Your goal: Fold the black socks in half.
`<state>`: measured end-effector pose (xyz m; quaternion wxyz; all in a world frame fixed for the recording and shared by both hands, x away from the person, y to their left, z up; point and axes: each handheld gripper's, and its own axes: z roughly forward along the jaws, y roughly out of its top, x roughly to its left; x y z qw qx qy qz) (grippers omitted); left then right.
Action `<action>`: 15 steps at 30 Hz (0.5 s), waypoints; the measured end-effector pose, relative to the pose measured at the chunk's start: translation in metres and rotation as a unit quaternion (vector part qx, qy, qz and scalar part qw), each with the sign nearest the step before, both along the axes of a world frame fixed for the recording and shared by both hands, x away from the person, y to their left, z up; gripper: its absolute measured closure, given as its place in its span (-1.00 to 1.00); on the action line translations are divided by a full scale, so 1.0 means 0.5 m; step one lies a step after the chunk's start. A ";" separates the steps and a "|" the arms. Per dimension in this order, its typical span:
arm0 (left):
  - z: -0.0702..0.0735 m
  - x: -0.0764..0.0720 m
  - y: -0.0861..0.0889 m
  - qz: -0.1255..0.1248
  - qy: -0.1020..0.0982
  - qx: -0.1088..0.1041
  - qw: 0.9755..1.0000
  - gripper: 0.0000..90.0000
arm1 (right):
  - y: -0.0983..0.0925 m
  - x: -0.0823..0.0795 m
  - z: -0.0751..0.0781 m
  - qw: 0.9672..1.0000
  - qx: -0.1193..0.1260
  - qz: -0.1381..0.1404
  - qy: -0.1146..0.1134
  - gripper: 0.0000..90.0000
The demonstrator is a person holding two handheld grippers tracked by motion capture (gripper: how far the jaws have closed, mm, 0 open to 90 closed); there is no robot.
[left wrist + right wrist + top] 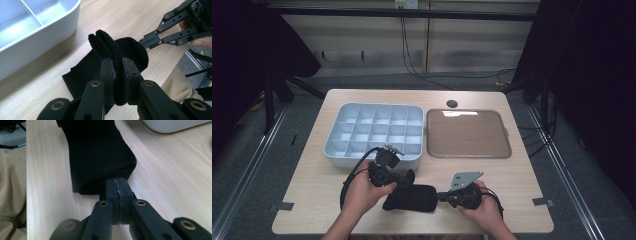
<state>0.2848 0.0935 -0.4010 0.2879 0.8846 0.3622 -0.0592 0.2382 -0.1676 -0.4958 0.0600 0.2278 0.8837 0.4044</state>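
The black sock (pixel 410 197) lies on the wooden surface (pixel 312 185) between the two grippers, with its long axis running from one gripper to the other. The left gripper (pixel 117 75) is closed on the ribbed cuff end, and the fabric there is bunched and lifted up between its jaws. The right gripper (pixel 117 187) is closed on the thin edge of the opposite end, which looks like the toe; its jaws stand almost together with only a little fabric between them. From the right gripper the sock stretches straight ahead, flat on the surface, toward the left gripper.

Beyond the left gripper, just behind it, stands the white compartment organizer (pixel 373 132), and its near wall is close to the cuff end. The brown tray (pixel 468 133) sits farther away, beyond the right gripper. I think the coming move is a fold or a roll along the long axis. The left gripper is the nearer one to the organizer.
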 end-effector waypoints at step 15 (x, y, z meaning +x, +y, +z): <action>-0.044 -0.013 -0.035 -0.016 0.012 0.016 1.000 0.79 | 0.012 0.006 0.000 1.000 -0.002 0.010 0.001 0.99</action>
